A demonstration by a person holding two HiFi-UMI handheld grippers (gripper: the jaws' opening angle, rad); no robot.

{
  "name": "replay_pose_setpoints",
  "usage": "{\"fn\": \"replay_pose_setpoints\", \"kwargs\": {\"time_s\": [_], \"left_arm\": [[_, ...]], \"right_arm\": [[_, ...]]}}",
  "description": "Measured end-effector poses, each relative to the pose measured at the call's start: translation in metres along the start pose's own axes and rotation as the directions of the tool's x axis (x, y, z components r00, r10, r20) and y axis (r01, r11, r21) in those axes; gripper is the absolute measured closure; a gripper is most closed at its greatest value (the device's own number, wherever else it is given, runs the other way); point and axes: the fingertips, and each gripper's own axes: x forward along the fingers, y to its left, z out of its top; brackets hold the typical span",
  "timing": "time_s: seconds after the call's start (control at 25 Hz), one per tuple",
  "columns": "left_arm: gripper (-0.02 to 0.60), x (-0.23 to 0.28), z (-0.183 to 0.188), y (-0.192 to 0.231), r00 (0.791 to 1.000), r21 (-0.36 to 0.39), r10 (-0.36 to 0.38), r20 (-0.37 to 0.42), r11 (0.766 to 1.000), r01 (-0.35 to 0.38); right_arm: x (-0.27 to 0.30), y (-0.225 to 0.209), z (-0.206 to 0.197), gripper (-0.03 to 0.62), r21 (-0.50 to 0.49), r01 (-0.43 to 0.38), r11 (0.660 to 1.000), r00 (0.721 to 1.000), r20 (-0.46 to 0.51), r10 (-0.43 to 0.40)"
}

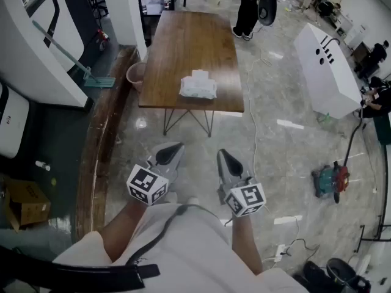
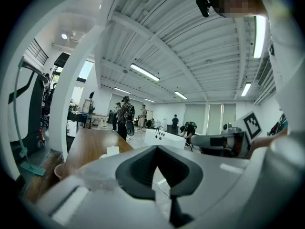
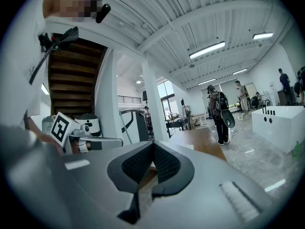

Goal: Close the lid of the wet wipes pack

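Observation:
The wet wipes pack (image 1: 198,87) is white and lies near the front edge of a brown wooden table (image 1: 189,41); a raised white flap shows at its far side. Both grippers hover close to my body, well short of the table and touching nothing. My left gripper (image 1: 170,153) is shut and empty. My right gripper (image 1: 226,161) is shut and empty too. In the left gripper view the closed jaws (image 2: 155,147) point toward the table (image 2: 90,144), with the pack (image 2: 112,150) small and far off. The right gripper view shows closed jaws (image 3: 153,144) and the table (image 3: 202,138) beyond.
A pink bucket (image 1: 135,74) stands at the table's left side. A long white cabinet (image 1: 327,66) and a green and red machine (image 1: 330,180) stand on the floor at right. A person (image 1: 247,11) stands past the table's far end. A raised wooden step (image 1: 98,151) runs along the left.

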Motion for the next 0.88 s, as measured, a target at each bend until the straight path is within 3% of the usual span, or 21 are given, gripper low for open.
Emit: {"fn": "replay_pose_setpoints", "kwargs": {"time_s": [0.6,0.88], "left_arm": [[0.579,-0.013,-0.005,0.014,1.000,0.016,0.004,0.021,1.000,-0.004],[0.580,-0.018,-0.009,0.026,1.000,-0.017,-0.008,0.016,1.000,0.008]], "right_arm": [[0.000,0.013,-0.012,0.586,0.021,0.016,1.000,1.000,-0.017,-0.016],[0.010,0.017,-0.016,0.586,0.033,0.036,0.999,0.998,-0.044,-0.035]]}}
